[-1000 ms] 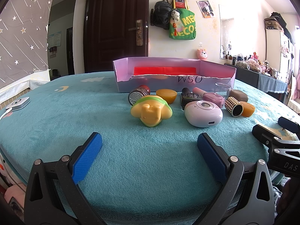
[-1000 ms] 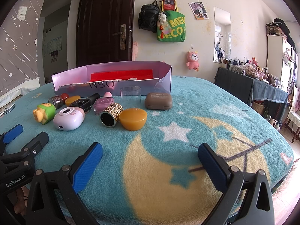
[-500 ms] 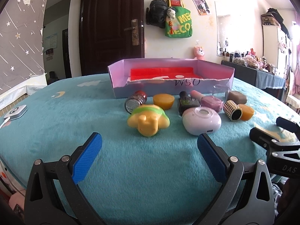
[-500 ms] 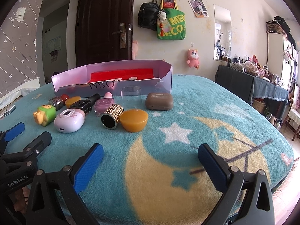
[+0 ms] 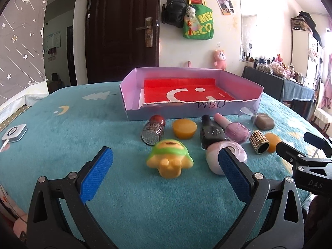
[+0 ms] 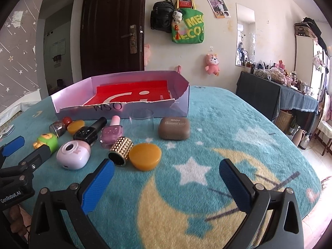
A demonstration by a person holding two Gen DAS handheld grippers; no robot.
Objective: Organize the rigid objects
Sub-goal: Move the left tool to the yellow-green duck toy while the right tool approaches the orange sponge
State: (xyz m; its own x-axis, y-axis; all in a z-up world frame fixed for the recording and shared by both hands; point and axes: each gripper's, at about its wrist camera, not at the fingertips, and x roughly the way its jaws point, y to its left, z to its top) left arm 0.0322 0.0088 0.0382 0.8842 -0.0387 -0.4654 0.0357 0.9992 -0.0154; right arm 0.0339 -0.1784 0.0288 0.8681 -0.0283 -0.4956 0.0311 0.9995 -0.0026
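Nearest, left gripper (image 5: 166, 167) spread wide and holding nothing, lined up on the green-and-yellow toy (image 5: 169, 159) just short of its pads, likely the first pick. Right gripper (image 6: 166, 173) likewise wide and empty, low over the teal blanket (image 6: 228, 137), aimed toward the amber dish (image 6: 145, 156) and studded gold cylinder (image 6: 120, 150). Beyond the toy, toward the cardboard tray (image 5: 132, 95): lilac round gadget (image 6: 73, 154), black bottle (image 5: 210, 133), pink nail polish (image 5: 234, 129), glitter jar (image 5: 153, 131), a second amber dish (image 5: 184, 128), brown case (image 6: 173, 131), and what seems a clear cup (image 6: 141, 124), edges faint. Farthest, tray open-topped with red lining, clutter bunched along its near wall, presumably staged for loading.
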